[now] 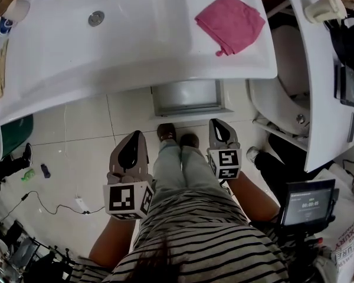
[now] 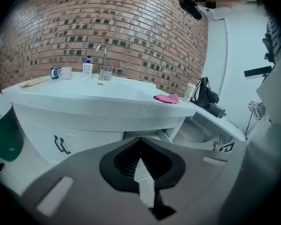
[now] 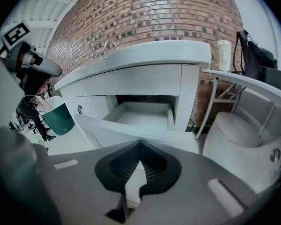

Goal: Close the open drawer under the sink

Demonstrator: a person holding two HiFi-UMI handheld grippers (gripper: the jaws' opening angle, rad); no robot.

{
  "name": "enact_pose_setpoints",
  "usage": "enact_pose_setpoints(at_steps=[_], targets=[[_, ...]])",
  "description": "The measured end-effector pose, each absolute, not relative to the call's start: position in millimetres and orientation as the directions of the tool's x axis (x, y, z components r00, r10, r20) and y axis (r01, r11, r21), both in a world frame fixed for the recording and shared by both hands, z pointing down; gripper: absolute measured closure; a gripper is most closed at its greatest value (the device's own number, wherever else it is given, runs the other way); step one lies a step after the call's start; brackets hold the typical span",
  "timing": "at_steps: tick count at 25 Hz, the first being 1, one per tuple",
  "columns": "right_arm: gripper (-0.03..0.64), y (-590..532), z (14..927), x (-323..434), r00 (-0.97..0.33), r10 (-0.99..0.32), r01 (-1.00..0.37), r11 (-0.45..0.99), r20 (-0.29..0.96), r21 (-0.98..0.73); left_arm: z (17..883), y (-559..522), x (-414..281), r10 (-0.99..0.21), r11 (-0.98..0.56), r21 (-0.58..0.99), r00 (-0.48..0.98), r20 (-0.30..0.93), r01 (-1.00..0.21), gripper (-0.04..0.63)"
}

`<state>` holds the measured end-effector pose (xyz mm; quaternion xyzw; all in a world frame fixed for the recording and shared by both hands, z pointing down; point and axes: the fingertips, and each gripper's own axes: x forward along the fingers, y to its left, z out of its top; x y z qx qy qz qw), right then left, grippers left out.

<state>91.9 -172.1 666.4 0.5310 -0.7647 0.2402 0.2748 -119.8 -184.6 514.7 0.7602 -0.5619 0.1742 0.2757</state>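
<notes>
The white, box-shaped drawer point(image 1: 186, 96) sticks out from under the sink at centre frame in the head view, just above the person's shoes. Its front edge runs left-right, so I'd guess a straight push up-frame closes it. It looks empty inside. It sits between the two claws: up and left of the right gripper point(image 1: 222, 128), which is nearer, and up and right of the left gripper point(image 1: 133, 141). Both claws are clenched on nothing. The big white sink point(image 1: 76, 63) above has a bare bowl, with a pink cloth point(image 1: 230, 21) on its right ledge.

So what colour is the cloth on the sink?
The cloth is pink, clearest in the head view.
</notes>
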Motion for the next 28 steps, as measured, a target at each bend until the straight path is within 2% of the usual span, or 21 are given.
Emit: enact_pose_setpoints(at_steps=[28], targets=[[0.62, -316.3, 660.3, 80.1, -0.285, -0.746, -0.941, 0.339, 0.602, -0.026, 530.4, -217.3, -147.5, -0.748, -0.166, 0.226, 0.271, 0.605, -0.96, 0.58]])
